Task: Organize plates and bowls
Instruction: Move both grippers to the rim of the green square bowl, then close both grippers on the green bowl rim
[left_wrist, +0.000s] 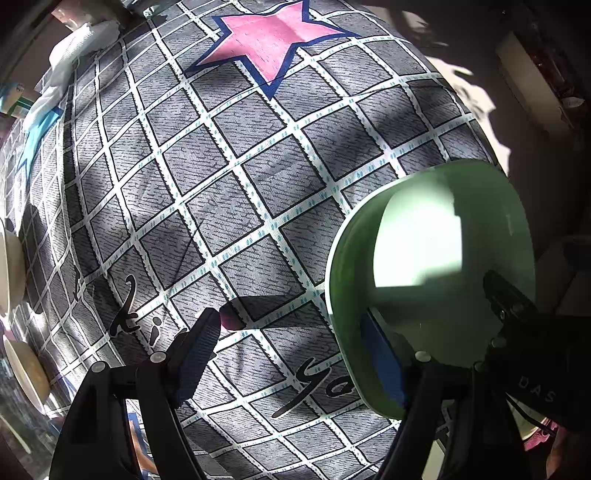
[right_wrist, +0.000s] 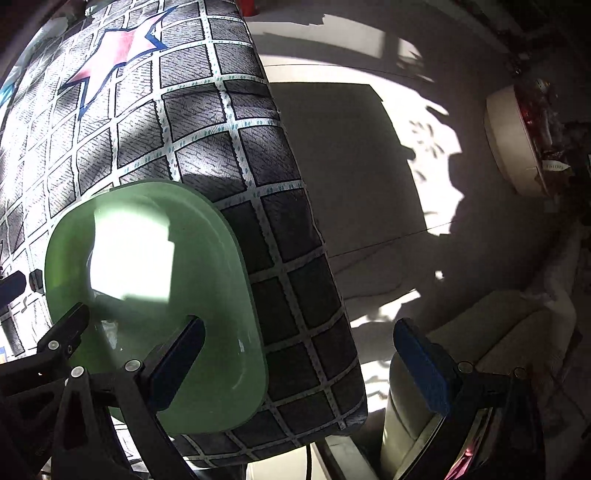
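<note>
pale green plate (left_wrist: 436, 258), grey checked cloth (left_wrist: 229, 184)

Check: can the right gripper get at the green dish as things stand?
Probably yes. The right gripper is open, with the green dish's rim between its fingers; the left gripper straddles the opposite rim, out of its way.

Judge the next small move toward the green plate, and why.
Probably lower the left gripper and close on the green plate's rim: its jaws stand open, one finger over the plate, the other over the checked cloth, and nothing is gripped yet.
</note>
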